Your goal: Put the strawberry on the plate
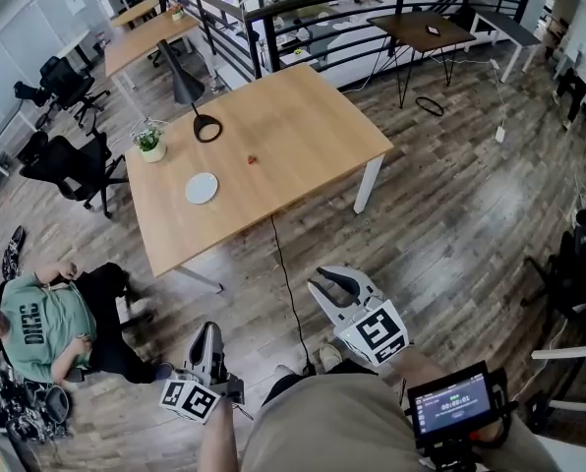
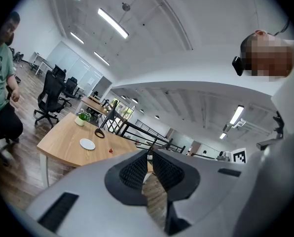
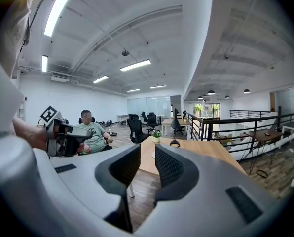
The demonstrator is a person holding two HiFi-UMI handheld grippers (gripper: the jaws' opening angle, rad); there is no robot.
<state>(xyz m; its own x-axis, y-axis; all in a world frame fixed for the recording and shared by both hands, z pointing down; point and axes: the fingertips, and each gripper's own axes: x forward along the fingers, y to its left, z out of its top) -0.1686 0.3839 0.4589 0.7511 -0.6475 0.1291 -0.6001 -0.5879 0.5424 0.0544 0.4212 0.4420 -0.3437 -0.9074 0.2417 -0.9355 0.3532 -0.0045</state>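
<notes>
Short of the counter (image 1: 303,136), I am idling.
Left hand-held gripper (image 1: 208,330), right hand-held gripper (image 1: 324,279) closed, empty: strawberry (image 1: 254,160), plate (image 1: 202,188) beyond reach.

1 strawberry (image 1: 254,160): small and red, lying on the bare top of the light wooden table (image 1: 303,126), near its centre.

1 plate (image 1: 202,188): small, round, white, empty, lying flat on the same table top. In the head view it lies left of and below the strawberry, well apart from it.
</notes>
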